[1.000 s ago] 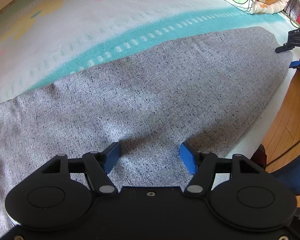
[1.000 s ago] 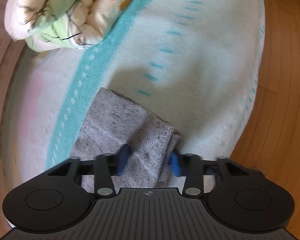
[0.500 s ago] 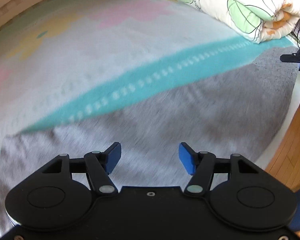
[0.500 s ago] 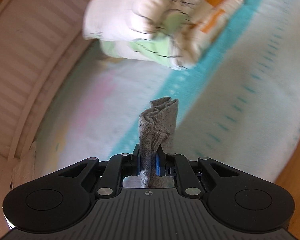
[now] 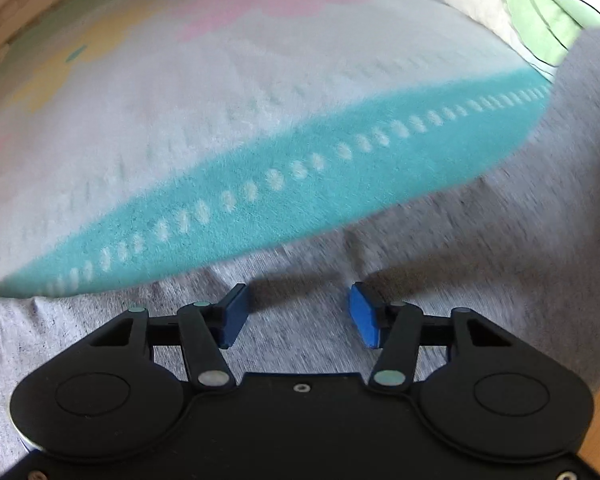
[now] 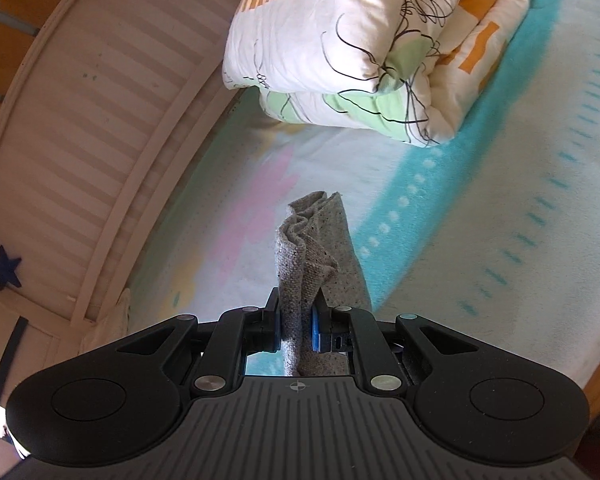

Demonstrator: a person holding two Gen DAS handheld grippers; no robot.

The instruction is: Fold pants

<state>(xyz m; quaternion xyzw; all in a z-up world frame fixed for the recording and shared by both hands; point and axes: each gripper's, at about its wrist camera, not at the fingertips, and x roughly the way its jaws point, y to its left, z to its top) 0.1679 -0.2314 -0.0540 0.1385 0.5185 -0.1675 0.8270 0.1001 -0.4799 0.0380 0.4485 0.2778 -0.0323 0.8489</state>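
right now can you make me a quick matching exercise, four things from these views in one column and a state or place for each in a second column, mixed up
Things:
1. left gripper
2. right gripper
3. folded quilt
4. teal stripe

States or places:
A. lies at the far end of the bed
B. jaws apart, nothing between them
C. runs across the blanket beside the grey pants
D. jaws clamped on a bunched end of the pants

Pairs: 1-B, 2-D, 3-A, 4-C

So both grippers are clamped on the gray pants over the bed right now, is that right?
Not quite. Only the right gripper is clamped on the gray pants. The left wrist view shows the left gripper open, its fingers apart above the fabric, gripping nothing.
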